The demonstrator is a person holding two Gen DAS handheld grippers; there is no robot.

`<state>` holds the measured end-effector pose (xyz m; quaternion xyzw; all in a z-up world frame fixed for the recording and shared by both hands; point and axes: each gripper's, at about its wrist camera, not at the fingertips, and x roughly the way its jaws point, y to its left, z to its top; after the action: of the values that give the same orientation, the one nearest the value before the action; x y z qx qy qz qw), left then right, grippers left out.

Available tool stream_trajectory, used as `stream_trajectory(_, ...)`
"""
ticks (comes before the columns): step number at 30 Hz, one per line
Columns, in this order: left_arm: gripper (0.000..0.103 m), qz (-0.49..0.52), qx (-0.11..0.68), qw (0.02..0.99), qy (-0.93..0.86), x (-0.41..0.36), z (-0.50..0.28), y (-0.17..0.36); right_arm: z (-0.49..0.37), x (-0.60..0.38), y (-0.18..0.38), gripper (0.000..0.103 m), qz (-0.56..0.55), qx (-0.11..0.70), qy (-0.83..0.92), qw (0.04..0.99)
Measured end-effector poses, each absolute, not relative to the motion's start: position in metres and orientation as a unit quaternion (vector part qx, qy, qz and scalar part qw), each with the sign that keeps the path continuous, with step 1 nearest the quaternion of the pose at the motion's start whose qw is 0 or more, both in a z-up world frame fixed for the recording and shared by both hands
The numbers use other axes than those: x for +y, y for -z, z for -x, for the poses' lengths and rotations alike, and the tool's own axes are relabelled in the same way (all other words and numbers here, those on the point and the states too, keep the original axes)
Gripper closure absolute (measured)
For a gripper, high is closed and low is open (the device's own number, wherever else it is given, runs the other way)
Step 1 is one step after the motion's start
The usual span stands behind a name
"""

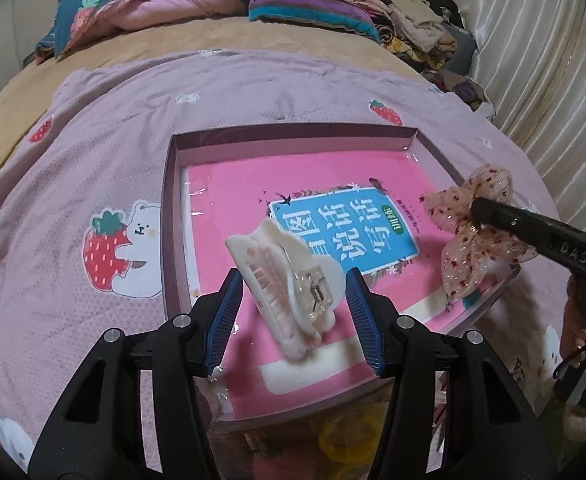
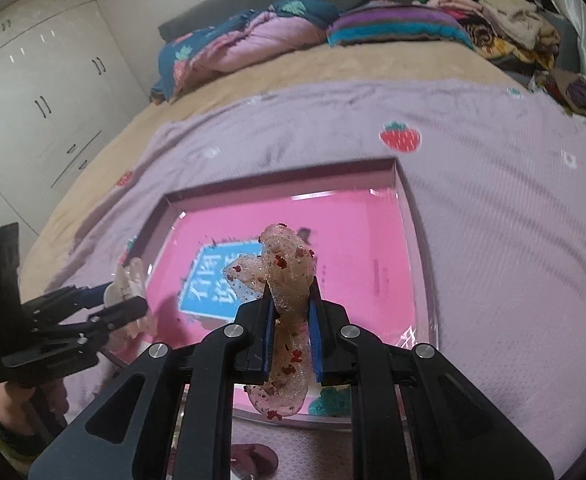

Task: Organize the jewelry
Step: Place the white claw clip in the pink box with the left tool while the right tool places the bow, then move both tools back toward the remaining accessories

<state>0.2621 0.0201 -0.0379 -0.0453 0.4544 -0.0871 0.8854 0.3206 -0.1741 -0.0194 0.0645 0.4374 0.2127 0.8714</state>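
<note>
My left gripper [image 1: 293,300] is shut on a cream claw hair clip [image 1: 289,280] and holds it tilted above the near edge of a shallow clear tray [image 1: 293,138] lined with a pink book cover. My right gripper [image 2: 291,304] is shut on a sheer pink bow [image 2: 285,276] with red specks and holds it above the tray [image 2: 285,174]. In the left wrist view the bow [image 1: 469,236] hangs over the tray's right edge from the right gripper's fingers [image 1: 493,212]. In the right wrist view the left gripper [image 2: 129,300] with the clip [image 2: 131,284] is at the tray's left edge.
The tray lies on a pink strawberry-print blanket [image 1: 113,160] on a bed. Folded quilts [image 1: 153,4] and a pile of clothes [image 1: 413,20] sit at the far end. A curtain [image 1: 533,60] hangs at the right, a white wardrobe [image 2: 33,80] at the left.
</note>
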Motion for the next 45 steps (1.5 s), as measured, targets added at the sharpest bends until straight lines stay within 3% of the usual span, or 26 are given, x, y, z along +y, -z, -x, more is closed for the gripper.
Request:
stream_trajectory(6, 0.058, 0.041, 0.457, 0.884, 0.088, 0.022, -0.257, 0.038, -0.316, -0.174, 0.023, 0.083, -0.054, 0.44, -0.201, 0.874)
stream_trajectory(9, 0.051, 0.039, 0.453, 0.887, 0.086, 0.023, -0.252, 0.035, -0.309, -0.178, 0.018, 0.075, -0.052, 0.433, -0.198, 0.878)
stream_trajectory(17, 0.038, 0.04, 0.439, 0.894, 0.078, 0.029, -0.229, 0.019, -0.278, -0.193, -0.012, 0.047, -0.047, 0.394, -0.19, 0.898)
stream_trajectory(19, 0.034, 0.039, 0.434, 0.897, 0.079, 0.03, -0.223, 0.013, -0.267, -0.198, -0.02, 0.035, -0.052, 0.382, -0.19, 0.903)
stream_trajectory(22, 0.025, 0.038, 0.425, 0.901, 0.078, 0.03, -0.213, 0.003, -0.253, -0.203, -0.031, 0.029, -0.058, 0.371, -0.192, 0.907)
stream_trajectory(28, 0.01, 0.033, 0.407, 0.91, 0.076, 0.026, -0.191, -0.016, -0.228, -0.212, -0.052, 0.025, -0.07, 0.351, -0.202, 0.912)
stream_trajectory(36, 0.009, 0.029, 0.394, 0.916, 0.074, 0.02, -0.168, -0.03, -0.2, -0.217, -0.068, 0.017, -0.076, 0.334, -0.207, 0.916)
stream_trajectory(45, 0.009, 0.025, 0.387, 0.919, 0.072, 0.021, -0.145, -0.032, -0.179, -0.219, -0.069, 0.017, -0.07, 0.334, -0.206, 0.917)
